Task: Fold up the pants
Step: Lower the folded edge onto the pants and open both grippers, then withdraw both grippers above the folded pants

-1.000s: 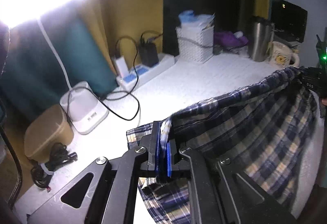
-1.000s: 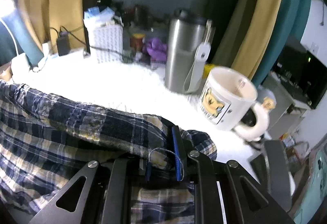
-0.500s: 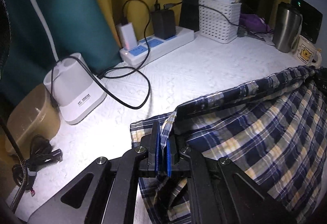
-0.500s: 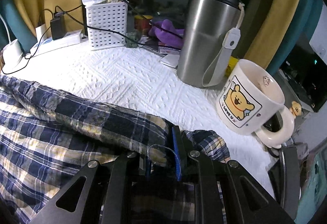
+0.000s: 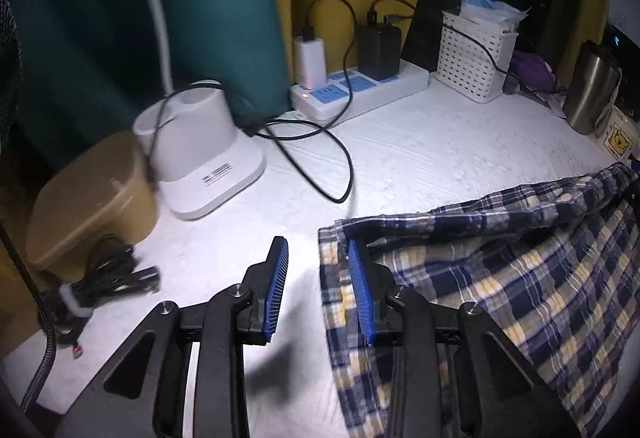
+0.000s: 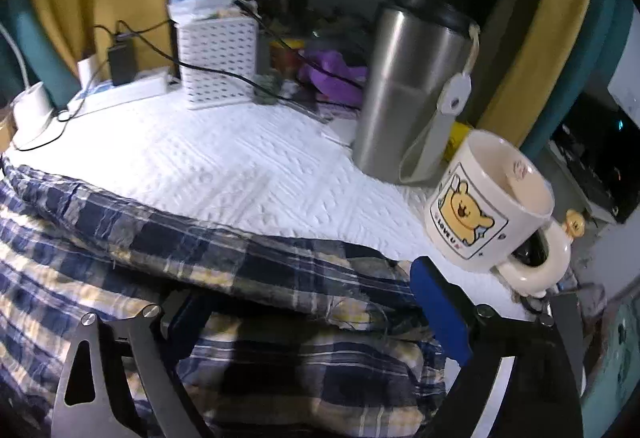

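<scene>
The blue, yellow and white plaid pants [image 5: 500,270] lie folded over on the white textured table cover [image 5: 420,158]. My left gripper [image 5: 316,246] is at their left corner with its jaws opening. The cloth edge lies loose between the blue pads [image 5: 362,290] and touches only the right one. In the right wrist view the pants [image 6: 120,222] fill the lower left. My right gripper [image 6: 304,286] is opening wide over the bunched upper edge, which lies slack between the jaws. Its left finger is partly hidden under cloth.
A white lamp base [image 5: 200,158], tan box [image 5: 92,198], coiled cable [image 5: 100,278] and loose black cord [image 5: 320,158] sit left of the pants. A power strip [image 5: 360,86] and white basket [image 5: 472,54] line the back. A steel tumbler [image 6: 412,98] and bear mug [image 6: 488,206] stand near my right gripper.
Both grippers have let go of the pants: their jaws were shut on the cloth and now stand apart. The left gripper moved lower and the upper edge has sunk onto the table.
</scene>
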The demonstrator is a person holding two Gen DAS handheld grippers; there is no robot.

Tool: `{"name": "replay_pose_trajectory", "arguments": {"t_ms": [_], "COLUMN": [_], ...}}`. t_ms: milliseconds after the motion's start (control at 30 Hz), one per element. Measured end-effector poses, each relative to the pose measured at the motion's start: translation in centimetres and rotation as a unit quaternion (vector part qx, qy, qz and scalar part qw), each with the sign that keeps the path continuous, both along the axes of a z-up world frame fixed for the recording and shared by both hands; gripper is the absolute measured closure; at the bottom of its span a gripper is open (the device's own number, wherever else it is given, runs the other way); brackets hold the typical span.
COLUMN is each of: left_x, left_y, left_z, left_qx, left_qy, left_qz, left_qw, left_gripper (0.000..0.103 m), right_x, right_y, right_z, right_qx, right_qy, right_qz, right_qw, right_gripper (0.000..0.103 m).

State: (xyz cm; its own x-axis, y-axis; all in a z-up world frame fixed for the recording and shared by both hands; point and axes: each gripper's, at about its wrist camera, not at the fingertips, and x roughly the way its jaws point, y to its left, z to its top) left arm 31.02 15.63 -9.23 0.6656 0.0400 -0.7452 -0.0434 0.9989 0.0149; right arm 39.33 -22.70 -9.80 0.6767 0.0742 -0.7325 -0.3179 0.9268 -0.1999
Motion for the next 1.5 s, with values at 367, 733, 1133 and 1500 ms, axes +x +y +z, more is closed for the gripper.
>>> {"name": "replay_pose_trajectory", "arguments": {"t_ms": [367, 733, 1133, 1500], "left_x": [-6.5, -13.4, -17.9, -18.9], "left_y": [-0.6, -3.2, -4.6, -5.4], "left_z": [0.6, -1.0, -2.3, -3.0], "left_qx": [-0.029, -0.109, -0.162, -0.137], "left_qy": [0.012, 0.030, 0.038, 0.026], "left_qz": [-0.001, -0.021, -0.030, -0.041], "left_qw": [0.9995, 0.9933, 0.9856, 0.9894], "left_gripper": [0.072, 0.056, 0.056, 0.101], "right_x": [-2.5, -6.8, -11.1, -12.8], "right_y": [-2.3, -3.1, -3.4, -3.8], "right_z": [2.9, 1.2, 0.7, 0.8], "right_qx": [0.007, 0.003, -0.004, -0.003], "right_qy": [-0.043, -0.016, -0.011, -0.011], "right_qz": [-0.041, -0.044, -0.039, -0.042], "right_qw": [0.998, 0.999, 0.999, 0.999], "right_gripper": [0.009, 0.009, 0.009, 0.009]}}
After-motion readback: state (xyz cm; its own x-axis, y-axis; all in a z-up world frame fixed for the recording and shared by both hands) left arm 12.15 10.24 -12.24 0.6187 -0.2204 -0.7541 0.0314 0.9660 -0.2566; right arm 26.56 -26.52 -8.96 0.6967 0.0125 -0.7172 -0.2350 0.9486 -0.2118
